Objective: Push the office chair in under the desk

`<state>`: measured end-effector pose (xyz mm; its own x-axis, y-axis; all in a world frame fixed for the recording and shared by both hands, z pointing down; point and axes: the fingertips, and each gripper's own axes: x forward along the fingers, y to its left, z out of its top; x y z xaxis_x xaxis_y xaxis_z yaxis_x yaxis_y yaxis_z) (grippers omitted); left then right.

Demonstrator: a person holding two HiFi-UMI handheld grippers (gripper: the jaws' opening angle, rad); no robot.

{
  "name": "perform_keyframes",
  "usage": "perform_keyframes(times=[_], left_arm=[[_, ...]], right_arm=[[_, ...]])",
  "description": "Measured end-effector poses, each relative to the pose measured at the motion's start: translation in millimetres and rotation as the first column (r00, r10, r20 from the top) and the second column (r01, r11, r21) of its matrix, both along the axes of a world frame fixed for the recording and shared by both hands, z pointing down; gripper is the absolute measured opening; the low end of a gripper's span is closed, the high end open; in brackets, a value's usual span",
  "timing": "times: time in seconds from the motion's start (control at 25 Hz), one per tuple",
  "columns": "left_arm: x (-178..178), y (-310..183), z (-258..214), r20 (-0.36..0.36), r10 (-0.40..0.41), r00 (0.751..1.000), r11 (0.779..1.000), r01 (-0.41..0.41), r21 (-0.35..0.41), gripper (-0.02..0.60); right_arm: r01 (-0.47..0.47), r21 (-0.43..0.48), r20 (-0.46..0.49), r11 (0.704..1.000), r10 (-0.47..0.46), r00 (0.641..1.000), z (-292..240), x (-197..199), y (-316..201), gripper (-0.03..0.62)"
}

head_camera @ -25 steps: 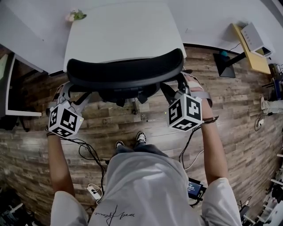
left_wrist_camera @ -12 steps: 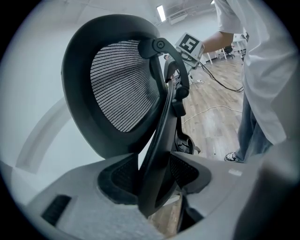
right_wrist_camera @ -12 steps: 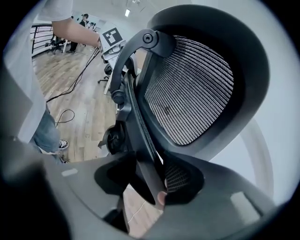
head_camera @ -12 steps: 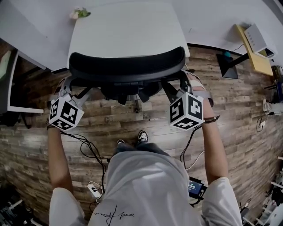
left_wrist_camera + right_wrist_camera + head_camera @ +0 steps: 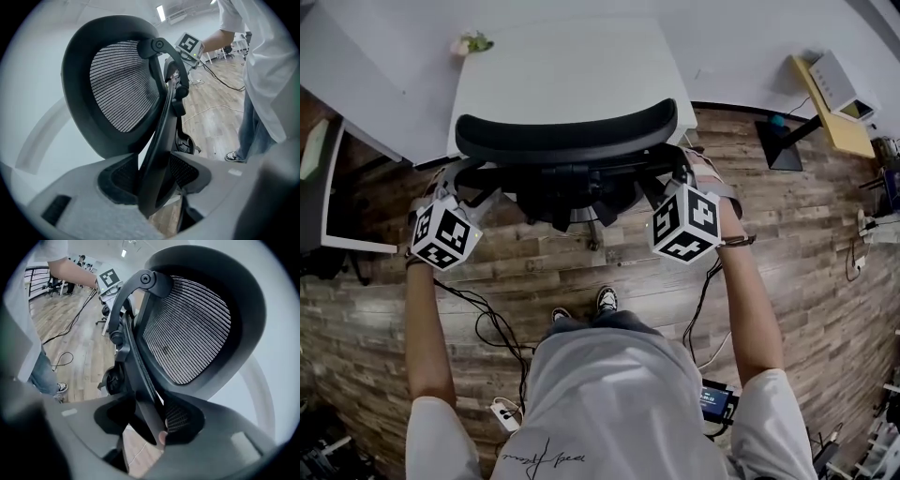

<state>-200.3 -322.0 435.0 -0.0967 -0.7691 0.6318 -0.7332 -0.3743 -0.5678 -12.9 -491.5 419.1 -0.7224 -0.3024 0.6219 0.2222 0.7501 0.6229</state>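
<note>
The office chair has a black, curved, hard-rimmed backrest filled with fine ribbed mesh. It is carried on a smooth black strut with a round pivot at the top. The top of its backrest lies along the near edge of the flat white desk.

The left gripper is closed on that strut, with a textured pad tight against each side. The right gripper stands wide. Its jaws have just been opening a little. The chair's other strut lies against one pad, and floor shows through on the other side.

Beyond the chair, a small flower sprig lies on the desk. Behind the chair, loose black cables trail over the worn wood-plank floor beside the person's shoes. To the chair's right a yellow shelf stands against the pale wall.
</note>
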Motion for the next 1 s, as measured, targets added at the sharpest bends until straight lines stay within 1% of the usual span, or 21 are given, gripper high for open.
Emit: perform_keyframes(times=[0.32,0.6,0.72,0.88,1.0], left_arm=[[-2,-5,2,-0.001,0.008,1.0,1.0,-0.008,-0.002,0.218],[4,-3,4,0.012,0.01,1.0,1.0,-0.01,0.013,0.219],[9,1,5,0.016,-0.003,1.0,1.0,0.002,0.009,0.219],[19,5,5,0.042,-0.019,0.999,1.0,0.019,0.003,0.215],[19,4,2,0.037,-0.026,0.999,0.999,0.025,0.02,0.215]], right_arm=[[0.016,-0.022,0.001,1.0,-0.016,1.0,2,0,-6,0.192],[0.017,-0.018,0.016,1.0,-0.017,1.0,2,5,-4,0.192],[0.009,-0.042,0.024,0.999,-0.008,1.0,2,9,-1,0.192],[-0.014,-0.081,0.049,0.997,0.018,0.999,-2,16,1,0.199],[-0.022,-0.099,0.076,0.995,0.03,0.997,-7,16,3,0.198]])
